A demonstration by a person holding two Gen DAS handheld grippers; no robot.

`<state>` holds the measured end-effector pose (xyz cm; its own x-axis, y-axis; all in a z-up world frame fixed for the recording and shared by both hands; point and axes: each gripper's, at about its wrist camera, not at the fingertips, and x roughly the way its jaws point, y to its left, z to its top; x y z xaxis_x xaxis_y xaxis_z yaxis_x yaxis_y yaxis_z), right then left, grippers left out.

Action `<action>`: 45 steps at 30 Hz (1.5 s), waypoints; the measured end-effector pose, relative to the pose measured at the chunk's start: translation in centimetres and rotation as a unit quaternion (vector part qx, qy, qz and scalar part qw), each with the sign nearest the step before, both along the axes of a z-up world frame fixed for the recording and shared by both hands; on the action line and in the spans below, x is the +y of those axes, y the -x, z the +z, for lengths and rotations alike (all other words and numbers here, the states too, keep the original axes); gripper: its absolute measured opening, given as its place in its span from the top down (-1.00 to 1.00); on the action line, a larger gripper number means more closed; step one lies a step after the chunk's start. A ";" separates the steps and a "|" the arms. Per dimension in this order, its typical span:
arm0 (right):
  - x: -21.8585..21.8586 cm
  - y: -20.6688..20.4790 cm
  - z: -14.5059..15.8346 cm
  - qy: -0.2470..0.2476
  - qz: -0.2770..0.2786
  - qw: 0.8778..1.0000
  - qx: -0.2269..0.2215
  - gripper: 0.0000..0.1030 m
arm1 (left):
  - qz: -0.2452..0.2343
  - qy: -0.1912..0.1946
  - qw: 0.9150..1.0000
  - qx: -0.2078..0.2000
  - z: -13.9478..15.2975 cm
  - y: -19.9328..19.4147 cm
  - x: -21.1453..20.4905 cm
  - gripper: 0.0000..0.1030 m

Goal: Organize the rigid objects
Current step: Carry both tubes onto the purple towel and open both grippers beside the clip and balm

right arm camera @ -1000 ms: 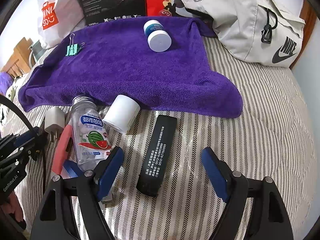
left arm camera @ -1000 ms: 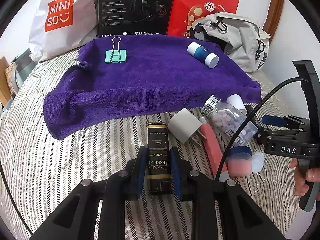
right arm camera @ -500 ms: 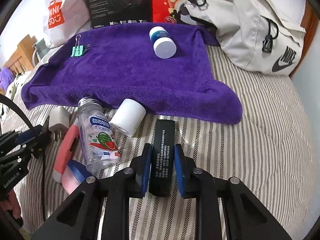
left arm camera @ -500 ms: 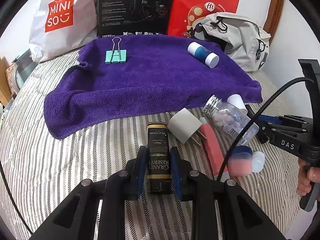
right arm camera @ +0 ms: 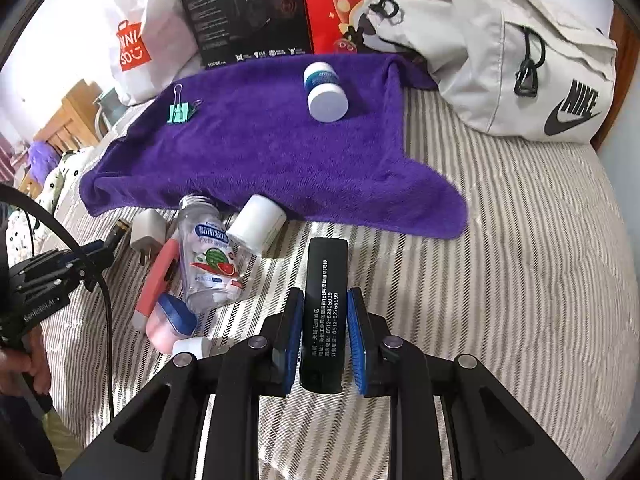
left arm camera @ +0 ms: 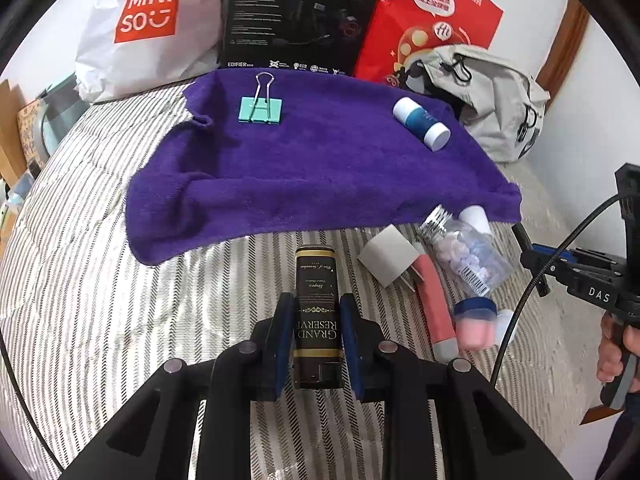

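Fingers [left arm camera: 285, 344] pinch the dark box [left arm camera: 318, 316]; the right gripper [right arm camera: 325, 338] clamps the black bar [right arm camera: 325, 312].

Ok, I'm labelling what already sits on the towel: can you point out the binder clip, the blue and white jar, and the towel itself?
binder clip [left arm camera: 261, 110], left wrist view, on its teal body.
blue and white jar [right arm camera: 325, 92], right wrist view, on its white lid.
purple towel [left arm camera: 320, 176], left wrist view, on a bare middle patch.

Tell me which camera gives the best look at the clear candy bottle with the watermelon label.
The right wrist view. There the clear bottle lies label up, so the watermelon picture and its threaded neck show plainly beside the white cap. In the left wrist view the same bottle sits far right, showing only candies and a barcode, label turned away.
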<state>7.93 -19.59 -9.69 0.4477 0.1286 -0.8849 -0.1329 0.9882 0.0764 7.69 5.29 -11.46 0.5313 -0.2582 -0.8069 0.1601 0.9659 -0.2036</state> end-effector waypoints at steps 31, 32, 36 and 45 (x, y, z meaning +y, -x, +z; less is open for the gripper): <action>0.2 -2.8 3.5 -0.060 0.044 0.997 -0.028 0.64 | 0.013 0.007 0.999 -0.032 4.4 -2.9 1.5 0.56; 0.3 -2.9 3.8 -0.063 0.047 0.996 -0.030 0.64 | 0.014 0.009 0.999 -0.035 4.7 -3.2 1.7 0.56; 0.6 -3.9 5.1 -0.068 0.053 0.995 -0.041 0.64 | 0.017 0.013 0.999 -0.044 5.4 -4.5 2.1 0.56; 0.1 -8.3 5.2 -0.099 0.050 0.993 -0.032 0.64 | 0.018 0.010 0.999 -0.039 4.9 -8.6 2.6 0.56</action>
<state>16.19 -19.46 -4.46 0.4788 0.3432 -0.8080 -0.2403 0.9365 0.2554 16.26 7.91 -6.52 0.6020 -0.2542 -0.7570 0.1425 0.9670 -0.2114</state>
